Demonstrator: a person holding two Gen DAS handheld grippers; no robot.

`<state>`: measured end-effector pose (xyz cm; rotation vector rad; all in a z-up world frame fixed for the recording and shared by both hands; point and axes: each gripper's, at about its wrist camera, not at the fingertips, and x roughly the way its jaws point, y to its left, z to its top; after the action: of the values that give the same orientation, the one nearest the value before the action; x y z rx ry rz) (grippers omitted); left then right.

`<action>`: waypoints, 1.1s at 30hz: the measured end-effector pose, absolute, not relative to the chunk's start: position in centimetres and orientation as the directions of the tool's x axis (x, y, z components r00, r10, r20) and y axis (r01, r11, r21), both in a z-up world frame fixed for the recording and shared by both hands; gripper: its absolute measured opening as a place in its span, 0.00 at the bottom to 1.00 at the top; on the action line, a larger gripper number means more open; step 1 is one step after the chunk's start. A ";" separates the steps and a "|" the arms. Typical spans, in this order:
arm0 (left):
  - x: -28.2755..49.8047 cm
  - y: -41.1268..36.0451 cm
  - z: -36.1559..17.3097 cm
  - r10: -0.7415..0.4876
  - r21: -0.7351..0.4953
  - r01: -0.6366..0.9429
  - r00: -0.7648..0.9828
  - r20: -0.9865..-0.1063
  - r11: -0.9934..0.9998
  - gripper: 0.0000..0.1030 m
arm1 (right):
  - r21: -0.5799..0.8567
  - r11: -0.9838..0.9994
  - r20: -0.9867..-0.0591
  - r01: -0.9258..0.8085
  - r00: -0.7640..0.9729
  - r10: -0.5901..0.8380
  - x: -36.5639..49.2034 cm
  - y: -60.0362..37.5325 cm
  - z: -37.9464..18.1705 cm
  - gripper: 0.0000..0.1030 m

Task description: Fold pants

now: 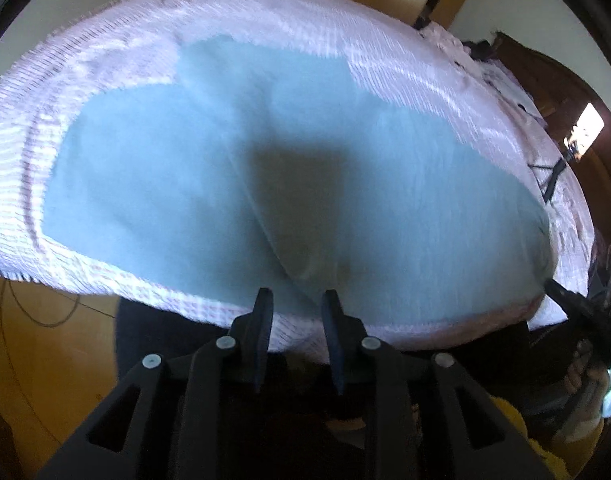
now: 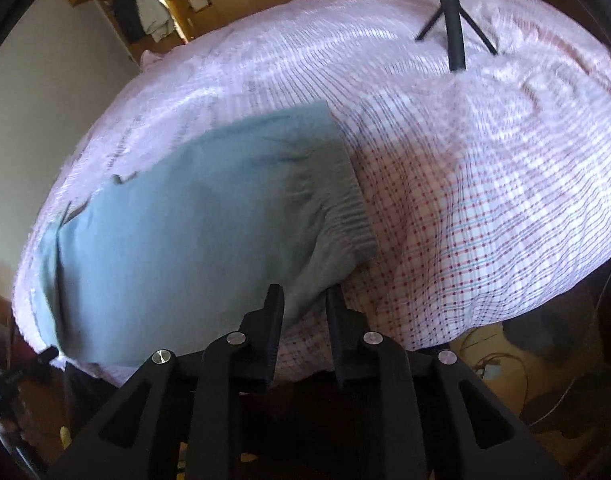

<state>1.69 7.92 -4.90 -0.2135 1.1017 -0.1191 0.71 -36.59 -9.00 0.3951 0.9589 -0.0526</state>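
Note:
Light blue pants [image 1: 289,168] lie flat on a pink checked bedsheet [image 1: 105,60], legs spread toward the far left. My left gripper [image 1: 297,300] is open and empty, hovering over the near edge of the pants by the crotch seam. In the right wrist view the pants [image 2: 193,240] show their ribbed waistband [image 2: 353,216] at the right end. My right gripper [image 2: 305,298] is open and empty just above the near waistband corner. The right gripper also shows in the left wrist view [image 1: 573,304] at the right edge.
A black tripod [image 2: 453,28] stands on the sheet [image 2: 485,152] at the far right. Wooden floor [image 1: 45,340] with a cable lies to the near left. A wardrobe with hanging clothes [image 2: 145,8] stands behind the bed.

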 end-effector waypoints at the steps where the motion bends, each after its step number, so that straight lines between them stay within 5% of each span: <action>1: 2.0 8.2 -4.5 -0.184 -0.213 -0.013 0.459 -0.869 0.977 0.27 | 0.316 0.925 -0.798 0.209 0.586 0.141 0.5 -36.5 -8.6 0.15; 5: 3.2 8.8 -2.9 -0.123 -0.157 -0.025 0.506 -0.854 0.987 0.27 | 0.356 0.919 -0.759 0.167 0.625 0.180 0.1 -35.9 -6.4 0.19; 10: 5.6 8.5 0.1 -0.067 -0.104 -0.025 0.607 -0.792 0.994 0.52 | 0.317 0.945 -0.739 0.086 0.646 0.189 1.1 -33.2 -5.3 0.23; 20: 13.7 3.2 0.8 -0.103 -0.118 0.022 0.665 -0.740 0.993 0.52 | 0.347 0.931 -0.790 0.113 0.569 0.226 3.8 -31.4 -10.4 0.25; 28: 18.2 0.4 -3.4 0.023 0.005 -0.029 0.640 -0.768 1.000 0.52 | 0.387 0.912 -0.792 0.139 0.556 0.252 4.2 -31.8 -13.1 0.25; 33: 19.2 1.7 -4.9 0.035 -0.021 -0.081 0.626 -0.779 0.996 0.46 | 0.416 0.897 -0.776 0.148 0.572 0.265 4.2 -32.2 -13.9 0.26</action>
<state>19.19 1.70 -4.89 -0.0555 0.8918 0.0665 4.23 -32.22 -13.88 0.4705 0.9695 0.0716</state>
